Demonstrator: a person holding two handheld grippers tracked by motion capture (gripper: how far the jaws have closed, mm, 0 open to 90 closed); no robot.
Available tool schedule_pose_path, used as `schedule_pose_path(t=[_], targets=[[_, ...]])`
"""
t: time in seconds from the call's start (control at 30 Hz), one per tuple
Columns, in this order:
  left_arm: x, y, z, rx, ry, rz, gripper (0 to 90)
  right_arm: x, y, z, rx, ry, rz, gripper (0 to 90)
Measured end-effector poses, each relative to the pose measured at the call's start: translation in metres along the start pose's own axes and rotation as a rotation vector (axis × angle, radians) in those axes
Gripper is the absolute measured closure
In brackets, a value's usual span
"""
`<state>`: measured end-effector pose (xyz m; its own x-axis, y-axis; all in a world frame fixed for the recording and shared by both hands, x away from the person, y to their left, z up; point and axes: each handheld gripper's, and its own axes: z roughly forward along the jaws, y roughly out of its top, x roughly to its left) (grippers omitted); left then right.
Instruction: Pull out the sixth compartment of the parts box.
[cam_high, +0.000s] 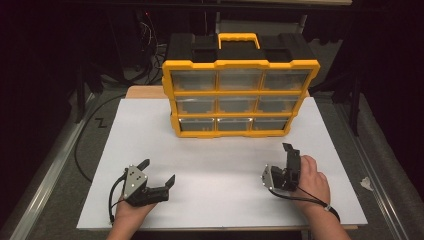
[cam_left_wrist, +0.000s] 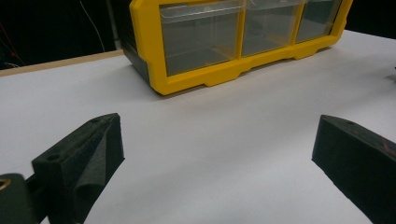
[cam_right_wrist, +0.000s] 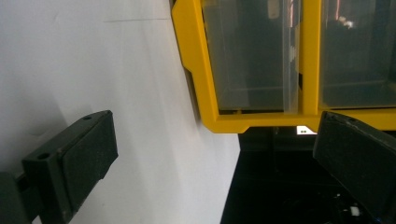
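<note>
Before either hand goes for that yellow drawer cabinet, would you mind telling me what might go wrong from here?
1. The yellow-framed plastic drawer cabinet stands upright and loose on the white table board; pulling one clear drawer one-handed may drag or tip it.
2. The right tool is rolled sideways, so its open jaws may meet a drawer front badly aligned.
3. The left tool is open and far back; its trailing black cable might snag on a long reach.

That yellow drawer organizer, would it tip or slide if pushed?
The yellow organizer is hard plastic, so probably stiff. It stands upright on a narrow base, so a high push might tip it backward. Its clear drawers look empty, so it is likely light and may slide.
</note>
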<state>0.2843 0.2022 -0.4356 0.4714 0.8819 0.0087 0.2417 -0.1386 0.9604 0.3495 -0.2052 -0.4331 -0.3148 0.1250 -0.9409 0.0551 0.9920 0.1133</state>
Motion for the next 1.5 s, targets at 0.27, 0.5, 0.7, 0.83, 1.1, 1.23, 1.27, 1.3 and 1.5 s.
schedule_pose_path(t=[0.27,0.5,0.7,0.83,1.1,1.23,1.27,1.3,1.5], targets=[[0.000,0.000,0.000,0.002,0.000,0.002,2.8,0.001,0.000,-0.001,-0.007,-0.022,-0.021,4.6],[0.001,0.001,-0.001,-0.002,0.011,0.000,2.8,0.000,-0.001,-0.006,-0.036,-0.079,-0.013,18.2],[0.003,0.001,-0.001,-0.007,0.022,-0.003,2.0,0.000,0.001,-0.008,-0.049,-0.117,-0.024,28.4],[0.003,0.001,0.000,-0.006,0.028,-0.006,0.8,-0.001,0.003,-0.009,-0.057,-0.152,-0.033,37.8],[0.001,0.000,0.002,0.005,0.017,0.020,0.8,-0.011,0.004,-0.005,-0.064,-0.215,-0.013,45.2],[0.001,0.000,0.002,0.001,0.011,0.018,0.8,-0.023,0.004,-0.003,-0.063,-0.244,-0.001,49.8],[0.001,-0.001,0.002,0.002,0.010,0.017,0.8,-0.025,0.005,-0.003,-0.059,-0.243,0.002,50.4],[0.001,-0.001,0.002,0.002,0.010,0.017,0.8,-0.026,0.005,-0.003,-0.058,-0.245,0.012,50.9],[0.000,-0.001,0.002,0.003,0.003,0.022,0.9,-0.038,0.008,-0.001,-0.069,-0.255,0.021,52.9]])
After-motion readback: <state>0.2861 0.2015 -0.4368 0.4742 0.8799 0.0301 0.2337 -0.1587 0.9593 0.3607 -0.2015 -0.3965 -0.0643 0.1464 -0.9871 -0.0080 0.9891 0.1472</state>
